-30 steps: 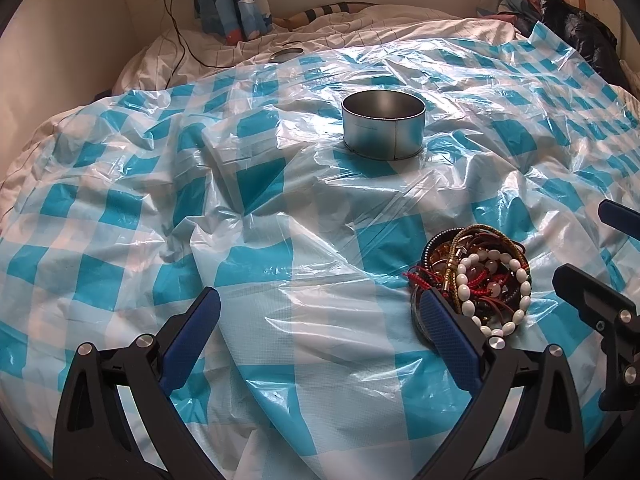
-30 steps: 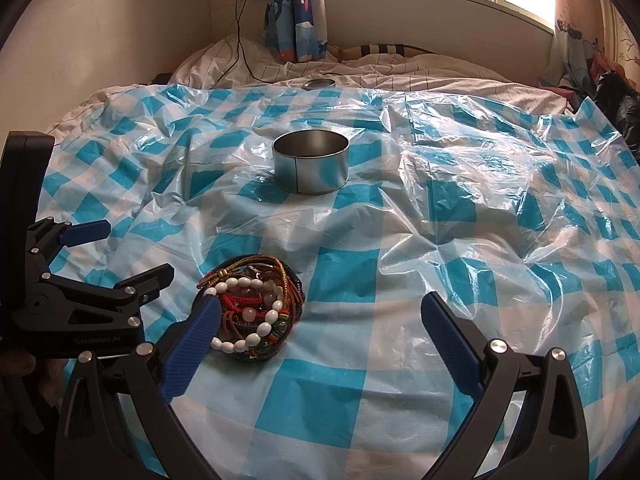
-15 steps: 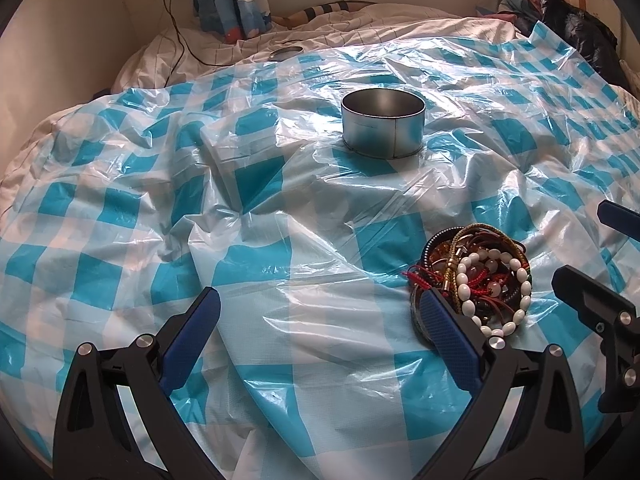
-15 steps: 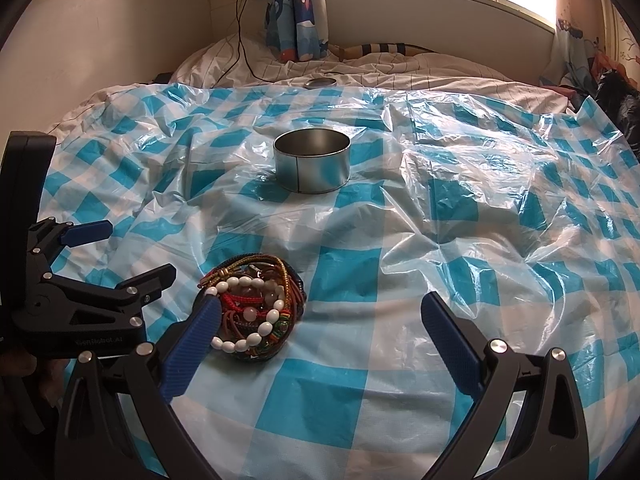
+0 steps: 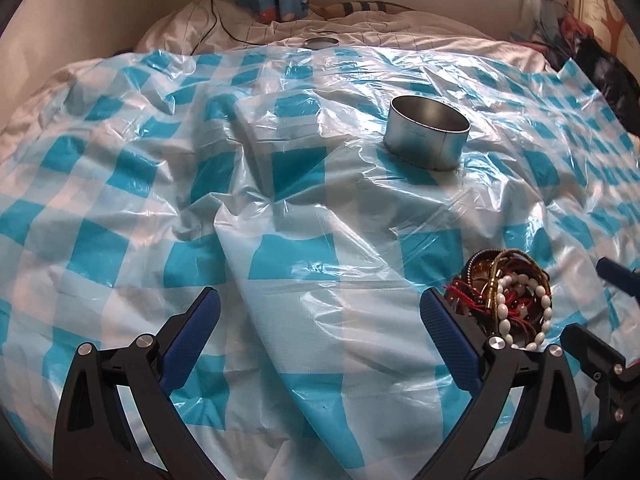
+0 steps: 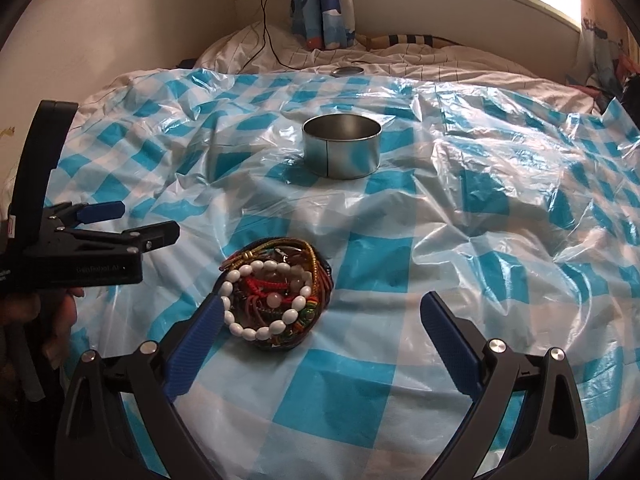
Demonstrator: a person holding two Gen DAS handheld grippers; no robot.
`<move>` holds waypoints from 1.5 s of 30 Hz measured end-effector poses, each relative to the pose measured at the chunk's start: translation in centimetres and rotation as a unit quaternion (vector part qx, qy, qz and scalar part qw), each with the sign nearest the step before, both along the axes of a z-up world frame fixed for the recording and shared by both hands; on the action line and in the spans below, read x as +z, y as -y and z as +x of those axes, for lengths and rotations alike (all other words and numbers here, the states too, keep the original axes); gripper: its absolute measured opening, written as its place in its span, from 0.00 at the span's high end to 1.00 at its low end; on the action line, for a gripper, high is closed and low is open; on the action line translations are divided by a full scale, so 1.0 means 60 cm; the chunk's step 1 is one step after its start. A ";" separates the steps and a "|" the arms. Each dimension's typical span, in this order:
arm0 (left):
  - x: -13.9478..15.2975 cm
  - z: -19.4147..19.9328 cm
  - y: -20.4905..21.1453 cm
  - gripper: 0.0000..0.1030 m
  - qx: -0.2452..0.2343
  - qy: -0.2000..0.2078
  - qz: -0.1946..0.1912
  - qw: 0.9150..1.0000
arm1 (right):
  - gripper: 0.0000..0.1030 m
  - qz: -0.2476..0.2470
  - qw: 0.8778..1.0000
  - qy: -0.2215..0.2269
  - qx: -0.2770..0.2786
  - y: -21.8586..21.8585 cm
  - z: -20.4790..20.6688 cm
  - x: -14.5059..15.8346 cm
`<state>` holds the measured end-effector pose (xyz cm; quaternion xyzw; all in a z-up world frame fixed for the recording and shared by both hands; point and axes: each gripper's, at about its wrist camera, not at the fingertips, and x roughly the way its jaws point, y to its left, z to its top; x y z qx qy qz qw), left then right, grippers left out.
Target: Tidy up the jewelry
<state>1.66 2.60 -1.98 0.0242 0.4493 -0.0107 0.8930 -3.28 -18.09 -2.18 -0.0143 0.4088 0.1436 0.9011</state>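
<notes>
left wrist: low, forward | right wrist: same | shared: tin (image 5: 428,138) (image 6: 341,146)

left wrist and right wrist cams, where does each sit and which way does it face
Left wrist: on the left hand-held gripper, open, facing across the checked sheet; bracelets by its right finger.
Right wrist: on the right hand-held gripper, open, facing the window; left hand-held gripper at left.
Shared: tin, bracelets.
</notes>
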 end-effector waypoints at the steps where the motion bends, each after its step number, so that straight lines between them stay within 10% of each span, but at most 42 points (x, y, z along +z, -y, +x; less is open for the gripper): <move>1: -0.001 0.002 0.000 0.06 -0.001 0.000 0.000 1.000 | 0.15 0.006 1.000 -0.005 -0.002 0.005 0.005 0.000; 10: -0.005 0.010 0.001 0.06 -0.012 0.002 -0.011 1.000 | 0.40 0.010 1.000 -0.004 -0.006 0.002 0.039 0.001; 21: -0.013 0.018 -0.013 0.07 -0.005 -0.001 -0.024 1.000 | 0.94 -0.007 0.999 -0.029 0.015 -0.019 0.077 -0.034; 31: 0.001 0.010 0.017 0.07 -0.076 0.010 -0.067 0.995 | 0.94 0.124 0.992 -0.005 0.031 0.024 0.067 0.016; 40: -0.005 -0.010 0.098 0.06 -0.189 0.007 -0.070 0.979 | 0.93 0.187 0.978 -0.080 -0.037 0.097 0.092 -0.022; 45: -0.009 -0.021 0.131 0.06 -0.244 -0.008 -0.103 0.964 | 0.47 0.162 0.982 -0.077 -0.055 0.100 0.091 -0.028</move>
